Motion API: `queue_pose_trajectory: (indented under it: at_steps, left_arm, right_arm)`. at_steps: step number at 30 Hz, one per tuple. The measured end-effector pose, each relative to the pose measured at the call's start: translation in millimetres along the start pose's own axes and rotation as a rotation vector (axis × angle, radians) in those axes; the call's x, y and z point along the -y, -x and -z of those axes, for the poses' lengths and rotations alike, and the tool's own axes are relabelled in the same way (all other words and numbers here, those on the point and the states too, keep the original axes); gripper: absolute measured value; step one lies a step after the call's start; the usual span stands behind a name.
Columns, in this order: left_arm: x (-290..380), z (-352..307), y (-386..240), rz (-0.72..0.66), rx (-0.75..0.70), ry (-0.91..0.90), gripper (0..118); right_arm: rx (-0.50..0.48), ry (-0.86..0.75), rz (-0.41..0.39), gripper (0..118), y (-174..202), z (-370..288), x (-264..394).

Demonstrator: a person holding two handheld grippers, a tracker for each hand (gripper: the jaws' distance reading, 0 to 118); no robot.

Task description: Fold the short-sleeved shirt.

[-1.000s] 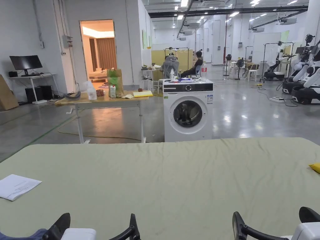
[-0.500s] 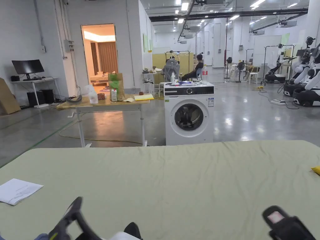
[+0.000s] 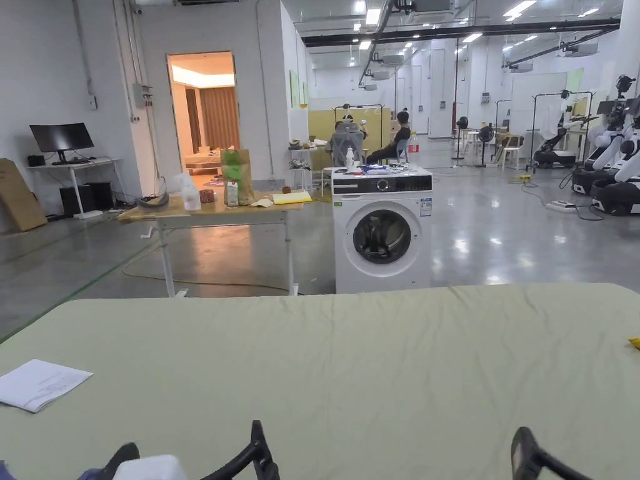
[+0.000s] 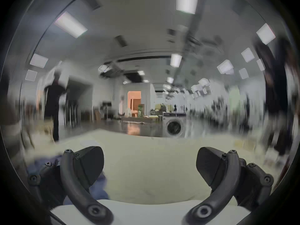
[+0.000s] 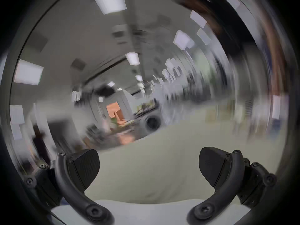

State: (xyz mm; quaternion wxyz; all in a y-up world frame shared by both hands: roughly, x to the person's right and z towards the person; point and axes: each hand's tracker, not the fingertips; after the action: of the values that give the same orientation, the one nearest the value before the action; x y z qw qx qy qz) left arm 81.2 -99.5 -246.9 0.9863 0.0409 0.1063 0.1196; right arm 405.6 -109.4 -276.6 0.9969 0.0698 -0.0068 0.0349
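A pale green cloth covers the table (image 3: 350, 356) in front of me. My left gripper (image 3: 190, 445) sits low at the front edge, left of centre, open with nothing between its jaws (image 4: 150, 162). A blue piece of cloth (image 4: 99, 188) lies bunched by its left jaw in the left gripper view; I cannot tell whether it is the shirt. One finger (image 3: 522, 451) of my right gripper pokes up at the bottom right. In the right gripper view that gripper (image 5: 149, 165) is open over bare green cover, tilted, and the picture is blurred.
A white sheet of paper (image 3: 40, 384) lies at the table's left edge and a yellow thing (image 3: 635, 342) at its right edge. Beyond the table stand a washing machine (image 3: 381, 228) and a wooden table (image 3: 212, 209) with clutter. A person sits far back.
Both grippers swung up into blur half a second ago and have dropped back low. The right gripper now sits farther right and lower than a second ago. The head camera tilted slightly.
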Motion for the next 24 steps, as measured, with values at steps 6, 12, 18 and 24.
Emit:
queue_pose_trajectory:
  at_steps: [6, 12, 18, 24]
  left_arm:
    - [15, -6, -15, 0.270, 0.054, -0.037, 106]
    - [10, -8, -17, 0.284, 0.054, -0.065, 106]
    - [9, -9, -18, 0.277, 0.088, -0.019, 106]
    - [10, -9, -19, 0.286, 0.094, -0.004, 106]
  right_arm:
    - [-0.069, -0.031, -0.012, 118, 19, -4, 8]
    - [-0.103, -0.028, -0.039, 118, 21, -5, 6]
    - [-0.120, -0.005, -0.003, 118, 18, -6, 4]
    - [-0.096, 0.031, 0.038, 118, 19, -4, 2]
